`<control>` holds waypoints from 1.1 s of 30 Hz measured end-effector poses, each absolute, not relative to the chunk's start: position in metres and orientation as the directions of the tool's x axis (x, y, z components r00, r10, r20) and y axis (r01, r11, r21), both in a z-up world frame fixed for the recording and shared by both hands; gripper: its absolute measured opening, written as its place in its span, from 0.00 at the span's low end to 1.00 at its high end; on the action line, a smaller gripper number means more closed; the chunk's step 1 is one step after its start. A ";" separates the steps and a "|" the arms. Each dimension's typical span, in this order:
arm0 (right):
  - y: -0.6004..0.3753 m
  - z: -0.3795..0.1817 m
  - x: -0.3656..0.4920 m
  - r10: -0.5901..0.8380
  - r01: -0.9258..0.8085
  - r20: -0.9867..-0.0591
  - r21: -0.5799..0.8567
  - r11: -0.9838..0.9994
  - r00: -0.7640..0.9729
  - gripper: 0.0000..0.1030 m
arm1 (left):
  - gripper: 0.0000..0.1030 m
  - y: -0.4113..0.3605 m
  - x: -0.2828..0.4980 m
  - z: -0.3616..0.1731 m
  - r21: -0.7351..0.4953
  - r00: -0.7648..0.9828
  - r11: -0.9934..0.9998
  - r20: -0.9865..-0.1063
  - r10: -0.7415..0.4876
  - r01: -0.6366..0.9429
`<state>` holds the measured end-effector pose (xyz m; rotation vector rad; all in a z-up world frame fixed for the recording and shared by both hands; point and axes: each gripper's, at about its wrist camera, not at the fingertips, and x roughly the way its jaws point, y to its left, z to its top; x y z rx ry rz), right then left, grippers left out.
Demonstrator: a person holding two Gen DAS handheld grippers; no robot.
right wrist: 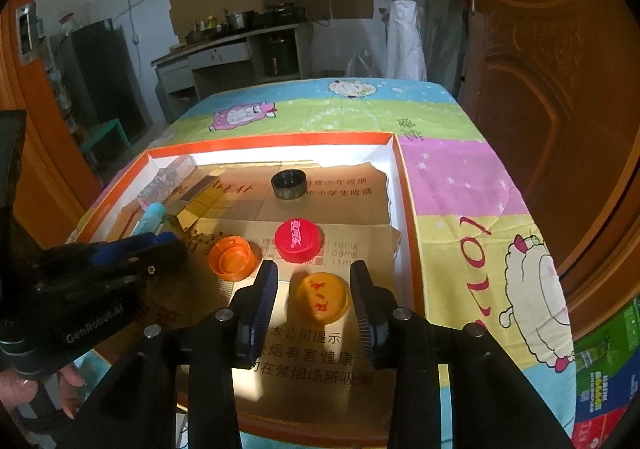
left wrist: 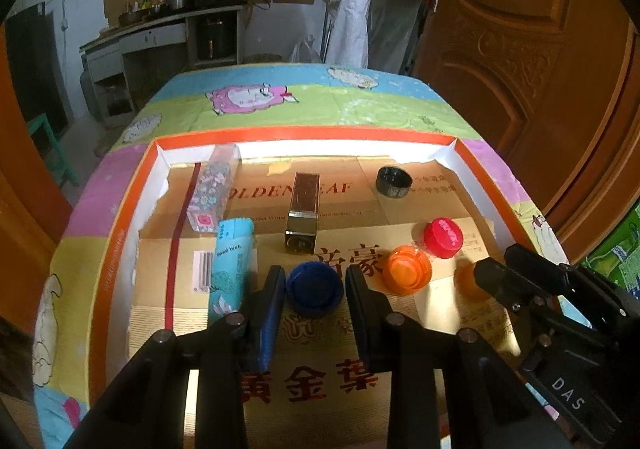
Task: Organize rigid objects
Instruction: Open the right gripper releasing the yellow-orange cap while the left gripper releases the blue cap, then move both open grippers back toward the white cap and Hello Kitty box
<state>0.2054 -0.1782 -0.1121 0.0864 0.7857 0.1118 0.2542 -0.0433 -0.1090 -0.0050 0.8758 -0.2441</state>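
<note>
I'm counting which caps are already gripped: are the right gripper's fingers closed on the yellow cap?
No. The right gripper is open, and the yellow cap lies on the cardboard with gaps to both fingers.

a desk (right wrist: 460, 185) draped in a bright cartoon-sheep cloth (left wrist: 304, 105) carries a shallow orange-rimmed tray (left wrist: 304, 133), which lies directly on the cloth and covers most of the near half, the far half bare
</note>
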 end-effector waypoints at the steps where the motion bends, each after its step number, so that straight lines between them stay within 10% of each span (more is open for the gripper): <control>1: -0.178 -0.111 0.205 0.132 -0.067 -0.698 0.119 0.991 0.704 0.38 | 0.30 -0.043 0.253 -0.106 -0.103 0.621 0.972 -0.754 -0.214 0.210; 33: -0.162 -0.033 0.110 0.116 -0.069 -0.628 0.099 0.993 0.769 0.39 | 0.30 -0.021 0.163 -0.025 -0.102 0.721 0.973 -0.656 -0.224 0.209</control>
